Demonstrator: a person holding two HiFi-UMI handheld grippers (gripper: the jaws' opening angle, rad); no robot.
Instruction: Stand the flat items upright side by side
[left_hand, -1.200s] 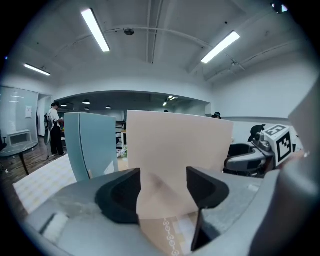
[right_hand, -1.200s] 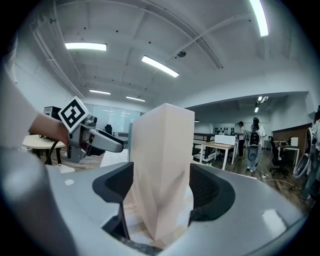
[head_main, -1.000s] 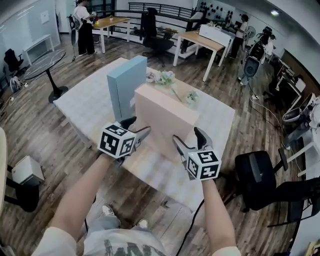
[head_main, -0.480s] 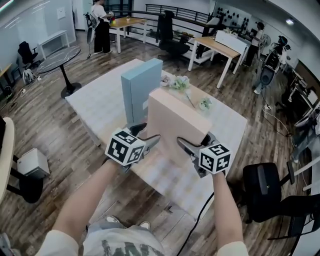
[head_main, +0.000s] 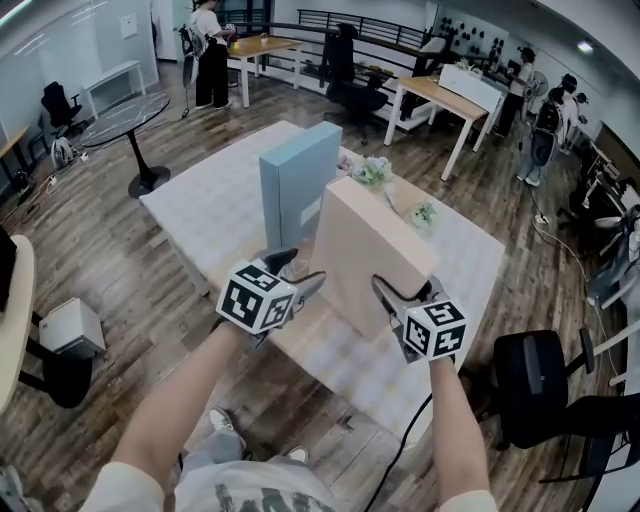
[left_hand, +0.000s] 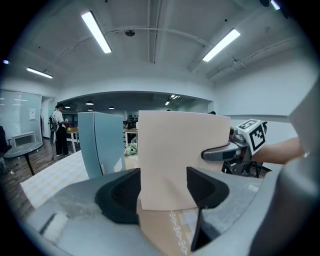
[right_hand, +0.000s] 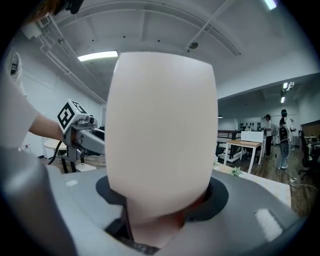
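**A:** What have your tongs got?

**B:** My left gripper (head_main: 300, 268) is clamped on the near left edge of the beige box (head_main: 365, 250). My right gripper (head_main: 407, 290) has the box's near right edge between its jaws, and they are closing, pads against its faces.

**A:** Where's the box?

**B:** It's up on edge over the near side of the table (head_main: 210, 210), leaning slightly to my right. I can't tell whether its lower edge rests on the checked cloth.

**A:** And beyond it?

**B:** The blue box (head_main: 300, 185) stands upright just beside it, on my left and a little farther back. Behind both are small potted plants (head_main: 373, 170). Well beyond the table there are desks (head_main: 445, 95), and a person (head_main: 210, 40) stands at one.
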